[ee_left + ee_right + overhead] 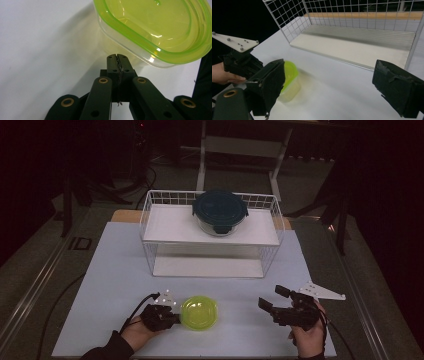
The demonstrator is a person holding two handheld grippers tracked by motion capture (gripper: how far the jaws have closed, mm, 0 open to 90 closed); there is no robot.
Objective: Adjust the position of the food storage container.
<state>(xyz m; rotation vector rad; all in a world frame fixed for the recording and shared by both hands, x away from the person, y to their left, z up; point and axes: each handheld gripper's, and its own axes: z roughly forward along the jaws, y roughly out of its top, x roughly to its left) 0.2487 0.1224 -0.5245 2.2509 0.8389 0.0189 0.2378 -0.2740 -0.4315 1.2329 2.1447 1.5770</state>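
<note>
The right gripper (329,87), jaws wide apart, half hides the lime-lidded clear tub (199,312); the left gripper (117,57), jaws pressed together and empty, noses its wall.

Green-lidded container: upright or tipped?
Tipped. The green-lidded container leans in the left gripper view, with the shut left gripper at its base.

Premises appear to be a laboratory or test bay set up for recorded handling trials, not a home. A pale work table (115,270) stands on a grey floor in a dim room. Behind it, a white metal frame (240,150) and dark stand legs (75,190) are seen, though poor light blurs them. A cable (60,300) trails across the floor. A white wire rack (150,220) serves as staged kitchen shelving.
</note>
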